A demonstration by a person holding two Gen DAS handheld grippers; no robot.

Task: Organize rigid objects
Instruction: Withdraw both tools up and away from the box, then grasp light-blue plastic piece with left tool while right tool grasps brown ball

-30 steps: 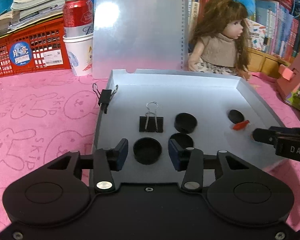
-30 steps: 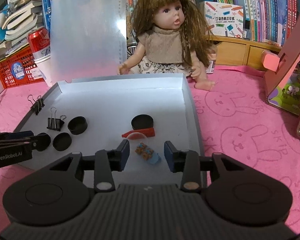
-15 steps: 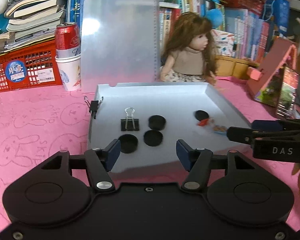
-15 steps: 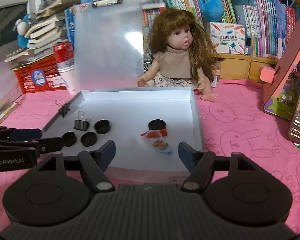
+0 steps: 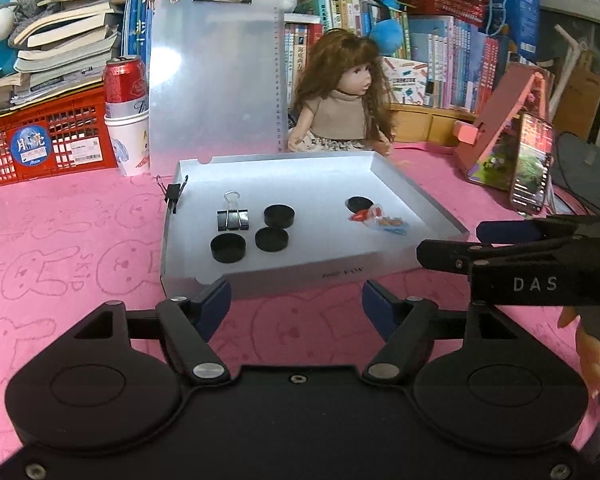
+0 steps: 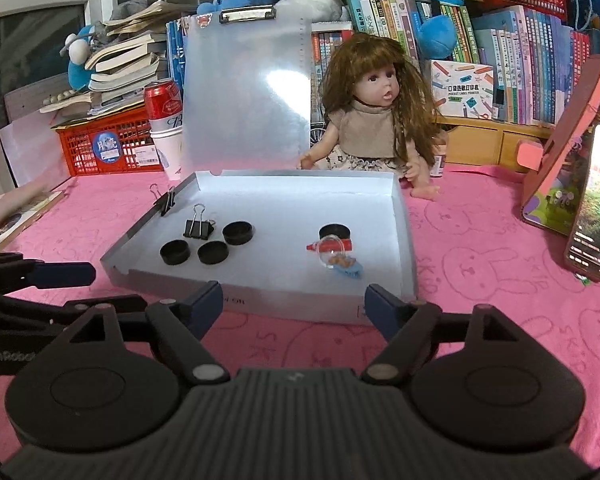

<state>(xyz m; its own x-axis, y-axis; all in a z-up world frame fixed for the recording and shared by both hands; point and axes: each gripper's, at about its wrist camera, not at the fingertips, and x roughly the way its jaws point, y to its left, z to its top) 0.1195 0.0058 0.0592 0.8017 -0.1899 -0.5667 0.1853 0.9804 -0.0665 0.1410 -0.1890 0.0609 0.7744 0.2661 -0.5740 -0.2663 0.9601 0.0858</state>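
Nearest to me, my left gripper [image 5: 296, 300] has its fingers spread wide and holds nothing, above the pink cloth just short of the tray's front edge. My right gripper [image 6: 294, 306] is spread just as wide and also holds nothing, at the same near edge; in the left wrist view it shows side-on at the right.

Next comes the grey tray [image 6: 300, 300] on the bench [image 6: 480, 264]. In its left half I see three black caps [image 5: 228, 248] close together, with a black binder clip [image 5: 233, 218] lying just behind them. A second binder clip [image 5: 173, 192] is clamped on the tray's left wall. In the right half a fourth black cap [image 6: 334, 232] sits at the back, a small red piece [image 6: 332, 245] lies just in front of it, and a clear little packet with blue and orange bits [image 6: 342, 262] lies nearer still, touching or nearly touching the red piece.

Behind the tray a clear clipboard [image 6: 246, 92] stands upright, a doll [image 6: 374, 120] sits to its right, and a red can [image 5: 125, 80] rests on a paper cup to its left
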